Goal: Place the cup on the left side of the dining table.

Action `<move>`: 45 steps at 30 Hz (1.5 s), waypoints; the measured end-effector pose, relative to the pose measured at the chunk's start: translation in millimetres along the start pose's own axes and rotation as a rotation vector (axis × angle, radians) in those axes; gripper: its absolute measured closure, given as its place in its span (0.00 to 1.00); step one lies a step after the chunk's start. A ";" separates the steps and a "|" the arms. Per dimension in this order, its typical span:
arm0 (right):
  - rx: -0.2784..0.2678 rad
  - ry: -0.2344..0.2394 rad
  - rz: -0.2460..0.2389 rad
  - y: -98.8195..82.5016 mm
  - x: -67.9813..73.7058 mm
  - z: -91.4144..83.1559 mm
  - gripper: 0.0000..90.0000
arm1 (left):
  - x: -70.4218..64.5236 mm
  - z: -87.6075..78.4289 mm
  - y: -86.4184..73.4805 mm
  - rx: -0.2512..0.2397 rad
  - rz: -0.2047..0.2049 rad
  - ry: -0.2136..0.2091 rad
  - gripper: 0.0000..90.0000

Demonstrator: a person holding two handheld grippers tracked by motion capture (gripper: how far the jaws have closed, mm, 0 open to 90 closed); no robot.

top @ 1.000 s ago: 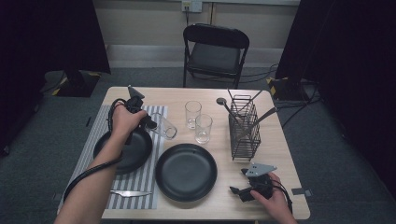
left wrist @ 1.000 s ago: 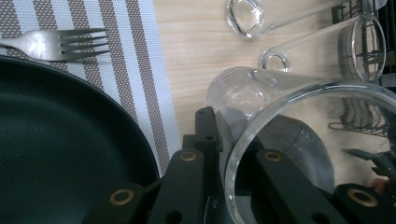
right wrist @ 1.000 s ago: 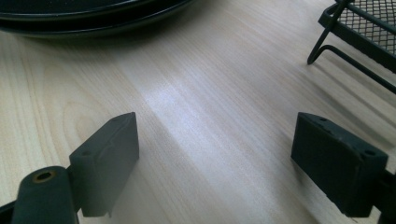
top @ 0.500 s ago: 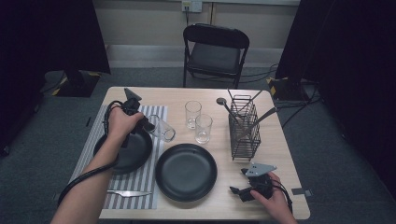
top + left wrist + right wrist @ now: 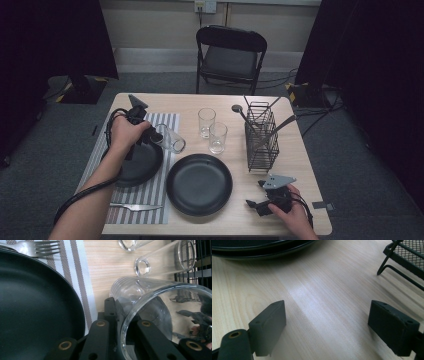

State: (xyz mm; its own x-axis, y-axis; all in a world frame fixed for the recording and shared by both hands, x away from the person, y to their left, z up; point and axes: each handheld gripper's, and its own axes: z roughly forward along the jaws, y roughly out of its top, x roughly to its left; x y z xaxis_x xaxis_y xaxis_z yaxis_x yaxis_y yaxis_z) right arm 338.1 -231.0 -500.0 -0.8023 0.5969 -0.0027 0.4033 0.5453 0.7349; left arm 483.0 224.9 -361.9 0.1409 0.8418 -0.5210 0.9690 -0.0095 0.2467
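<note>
Left gripper (image 5: 156, 136): I have its black jaws clamped on the wall of a clear, straight-sided drinking glass (image 5: 172, 140) at the rim, one jaw inside the mouth and one outside, as the left gripper view shows.
Glass, place: lifted off the table, over the right edge of the grey-and-white striped placemat (image 5: 167, 122), just beside the black round plate (image 5: 140, 165) that lies on the mat.
Glass, axis: tipped nearly onto its side; in the high view its long axis runs from upper left to lower right.
Glass, pointing: the open mouth faces my left gripper; the thick base points away towards the black round dinner plate (image 5: 199, 183) in the middle of the light wooden table (image 5: 300, 165).
Neighbours: two more clear glasses (image 5: 212, 129) stand upright just beyond it, apart from it; a black wire cutlery rack (image 5: 261, 137) stands farther right.
Right gripper (image 5: 260, 196): my right hand rests it on the table near the front right corner, jaws wide apart with only bare wood between them.
Cutlery: a silver fork (image 5: 37, 247) lies on the mat past the plate.
</note>
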 end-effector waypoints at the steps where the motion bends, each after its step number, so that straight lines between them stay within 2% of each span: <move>1: 0.000 0.000 0.000 0.0 0.0 0.0 0.15 | 0.7 0.0 -0.6 -0.005 -0.001 -0.007 0.95; 2: 0.001 0.001 -0.001 0.0 -0.1 -0.1 0.15 | 1.5 -1.4 -1.1 0.008 0.001 -0.010 0.95; 6: 0.001 0.002 -0.001 0.0 -0.1 -0.1 0.16 | 3.2 -4.0 -4.1 0.005 0.010 -0.006 0.95; 7: 0.001 0.001 -0.001 0.0 -0.1 -0.1 0.16 | 2.8 -4.1 -4.8 0.001 -0.002 -0.010 0.95; 8: 0.001 0.001 -0.001 0.0 -0.1 -0.1 0.15 | 4.5 -5.9 -5.1 0.015 0.016 -0.010 0.94; 10: 0.001 0.001 -0.001 0.0 0.0 -0.1 0.16 | 4.5 -7.5 -6.4 0.006 0.008 0.002 0.95; 15: 0.001 0.001 -0.002 0.0 -0.1 -0.1 0.16 | 7.4 -12.1 -9.7 0.006 0.007 -0.013 0.95; 24: 0.001 0.001 -0.002 -0.1 -0.1 -0.1 0.16 | 12.7 -16.5 -15.4 0.002 -0.002 -0.007 0.95; 28: 0.001 0.001 -0.002 -0.1 -0.1 -0.1 0.16 | 12.0 -18.4 -16.7 0.010 0.018 0.008 0.95; 35: 0.001 0.001 -0.002 0.0 -0.1 -0.1 0.16 | 13.1 -21.8 -21.6 0.012 0.021 0.006 0.95; 45: 0.001 0.001 -0.002 0.0 -0.1 -0.1 0.16 | 19.3 -27.9 -29.4 0.011 0.002 0.003 0.94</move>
State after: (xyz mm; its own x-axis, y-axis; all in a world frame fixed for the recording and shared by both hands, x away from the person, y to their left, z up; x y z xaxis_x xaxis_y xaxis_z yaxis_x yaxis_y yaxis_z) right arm 338.1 -231.1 -500.0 -0.8034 0.5954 -0.0036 0.4021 0.5470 0.7342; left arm 451.7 256.5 -356.4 0.1426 0.8432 -0.5184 0.9709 -0.0174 0.2387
